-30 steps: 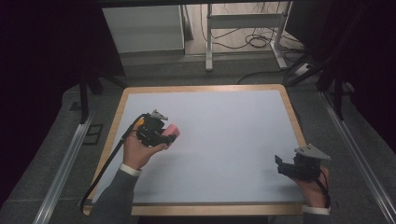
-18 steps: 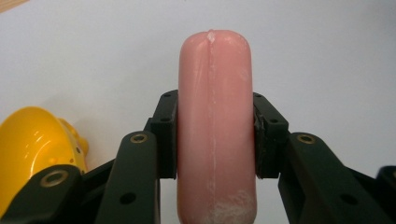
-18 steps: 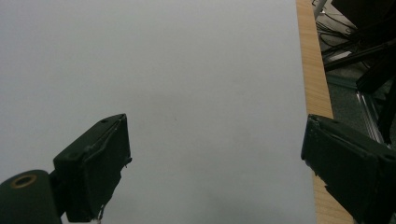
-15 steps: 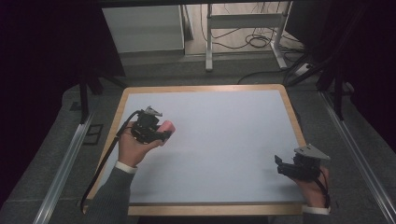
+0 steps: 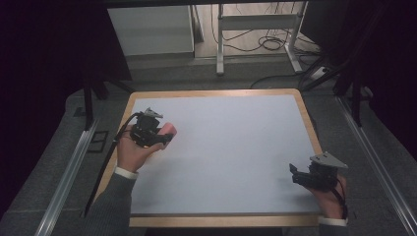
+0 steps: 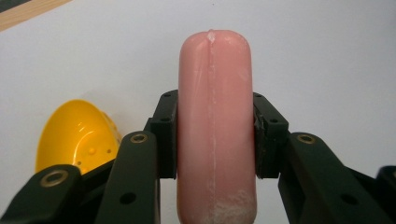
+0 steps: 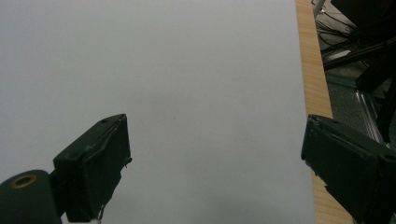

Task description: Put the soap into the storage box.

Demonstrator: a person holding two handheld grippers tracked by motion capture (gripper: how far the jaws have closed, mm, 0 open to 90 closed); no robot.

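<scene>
Looks like a lab or recording workshop: dim room, bare white tabletop [image 5: 231, 147] with wooden edging [image 5: 216, 92], aluminium rails [image 5: 64, 182] along grey carpet, loose cables [image 5: 270, 44] beneath a metal-legged bench [image 5: 255, 22] well beyond the jaws, pale cabinet [image 5: 150, 29] beside it.

Sausage [image 6: 215, 126] sits between the left gripper's [image 5: 164, 137] jaws, above the table's [image 5: 236, 147] left side. Bowl [image 6: 77, 135] lies beside it. Right gripper [image 5: 295, 176] occupies the near right corner.
</scene>
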